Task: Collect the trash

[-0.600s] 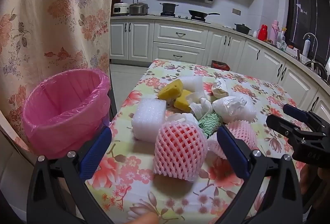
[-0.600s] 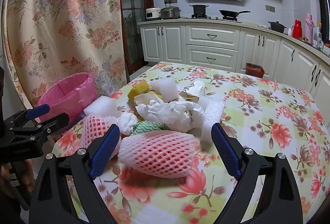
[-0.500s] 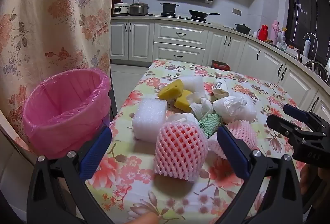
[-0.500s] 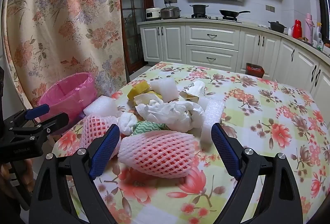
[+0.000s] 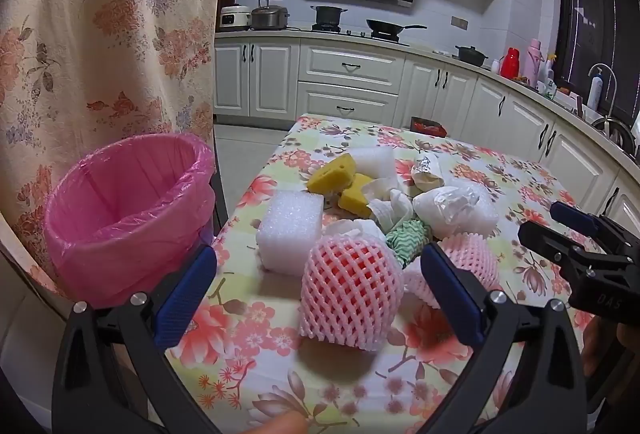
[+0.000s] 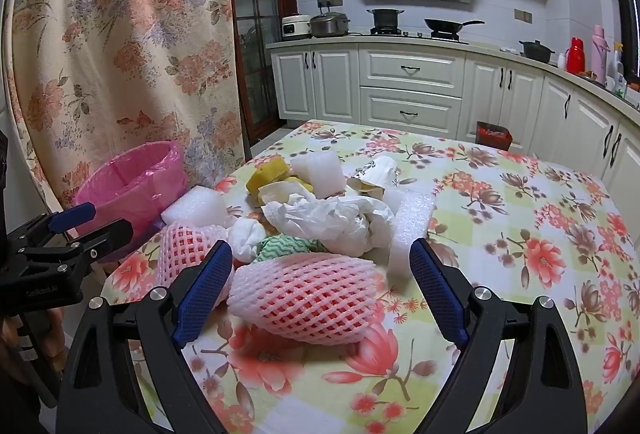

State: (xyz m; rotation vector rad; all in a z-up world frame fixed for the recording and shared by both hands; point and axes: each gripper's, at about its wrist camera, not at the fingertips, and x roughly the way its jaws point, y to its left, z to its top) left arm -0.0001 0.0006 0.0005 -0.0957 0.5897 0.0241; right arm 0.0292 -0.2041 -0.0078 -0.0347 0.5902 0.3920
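Nothing has shifted since the frames half a second back: both of our grippers hang where they were, and the pile of rubbish lies untouched. We are holding two hand-held grippers tilted down over a table [image 5: 532, 178] dressed in a floral cloth. Our left gripper [image 5: 320, 294] stands spread wide at the bottom of the left wrist view, grasping nothing; a pink foam fruit net [image 5: 350, 294] stands on the cloth between its blue pads without touching either. Our right gripper [image 6: 320, 284] is likewise released and empty at the bottom of its own view, framing a second pink fruit net [image 6: 304, 292] that lies on its side. We judge that each tool is lined up on the nearest piece so it can close on it. Behind the nets, in the centre of both views, the rest of the trash is heaped together: a white foam block [image 5: 290, 224], yellow sponge pieces [image 5: 332, 174], crumpled white paper [image 6: 320, 220] and a green-and-white scrap [image 5: 406, 238]. At the left of both views a bin lined with a pink bag [image 5: 124, 210] stands just beside the table edge, open-mouthed, and seems empty. Its place by the left gripper suggests a short carry. A floral curtain [image 5: 112, 34] hangs behind it, and white kitchen cabinets [image 6: 412, 86] fill the top.
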